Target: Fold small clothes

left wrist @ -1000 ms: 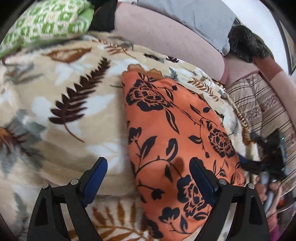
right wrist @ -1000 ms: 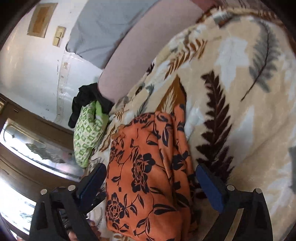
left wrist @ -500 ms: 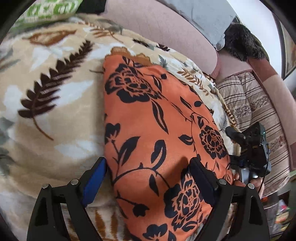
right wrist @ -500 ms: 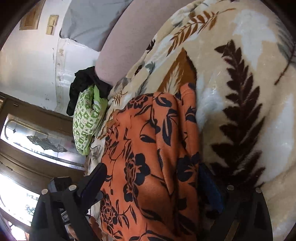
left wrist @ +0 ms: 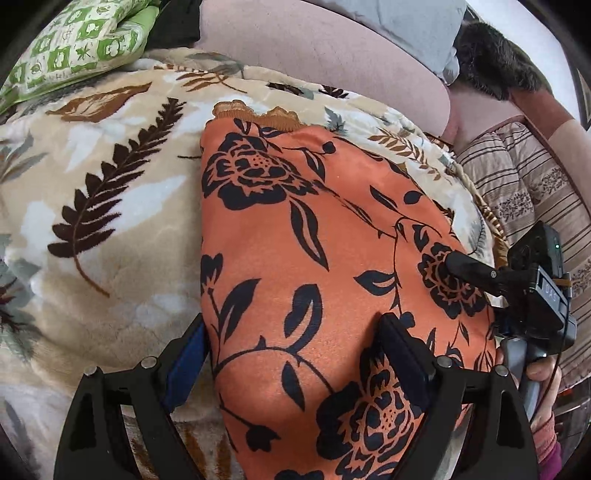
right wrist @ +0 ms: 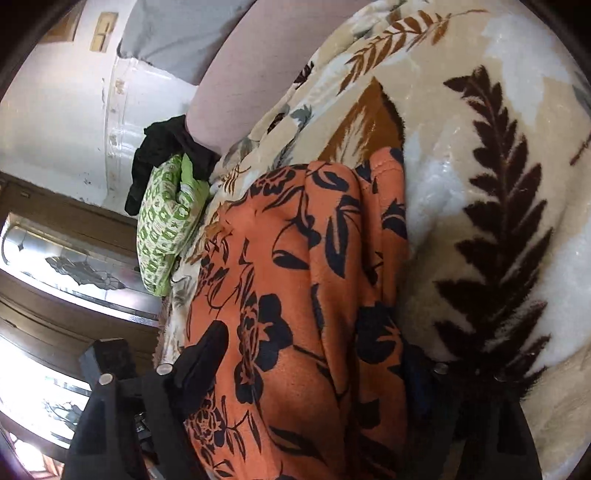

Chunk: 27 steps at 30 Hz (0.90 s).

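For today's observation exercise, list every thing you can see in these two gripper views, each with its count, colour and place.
Garment: one, orange with black flowers, folded on the blanket.
Blanket: one, beige with brown and grey leaves, spread over the sofa.
Sofa backrest: one, dusty pink, behind the blanket.
Green-patterned cloth: one, green and white, at the blanket's far corner.
Black cloth: one, beside the green one.
Grey cloth: one, draped over the backrest.
Striped cover: one, brown and beige, past the blanket.
Left gripper: black, blue pads, open astride the garment's edge.
Right gripper: black, jaws just closing over the garment's other edge.
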### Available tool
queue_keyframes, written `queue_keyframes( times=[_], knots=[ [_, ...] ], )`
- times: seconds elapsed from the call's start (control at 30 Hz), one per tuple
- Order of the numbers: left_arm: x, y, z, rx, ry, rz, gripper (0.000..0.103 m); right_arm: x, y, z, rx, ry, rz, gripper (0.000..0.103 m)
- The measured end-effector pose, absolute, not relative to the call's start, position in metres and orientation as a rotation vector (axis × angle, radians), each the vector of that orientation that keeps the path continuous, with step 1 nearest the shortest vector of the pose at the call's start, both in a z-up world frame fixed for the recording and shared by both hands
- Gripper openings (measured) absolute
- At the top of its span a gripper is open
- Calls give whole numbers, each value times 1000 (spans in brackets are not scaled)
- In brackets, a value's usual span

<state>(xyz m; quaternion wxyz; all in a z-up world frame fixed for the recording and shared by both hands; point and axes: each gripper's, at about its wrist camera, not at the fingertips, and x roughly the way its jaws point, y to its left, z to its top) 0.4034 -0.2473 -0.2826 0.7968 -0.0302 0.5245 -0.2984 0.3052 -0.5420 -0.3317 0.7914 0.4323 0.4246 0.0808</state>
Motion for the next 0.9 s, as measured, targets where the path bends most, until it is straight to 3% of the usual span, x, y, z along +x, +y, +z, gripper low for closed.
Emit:
queue_keyframes(
  times=[0.2,0.77,0.9],
  knots=[
    [402,-250,-279,-31,1095,-614,90,308,-532,-323,921,879,214,83],
    [399,-253,-274,-12,1056,-587,90,310,-520,-319,819,895,124,53],
    [399,-256,-277,9,1060,-588,90,311,-516,-310,783,867,149,52]
  ],
)
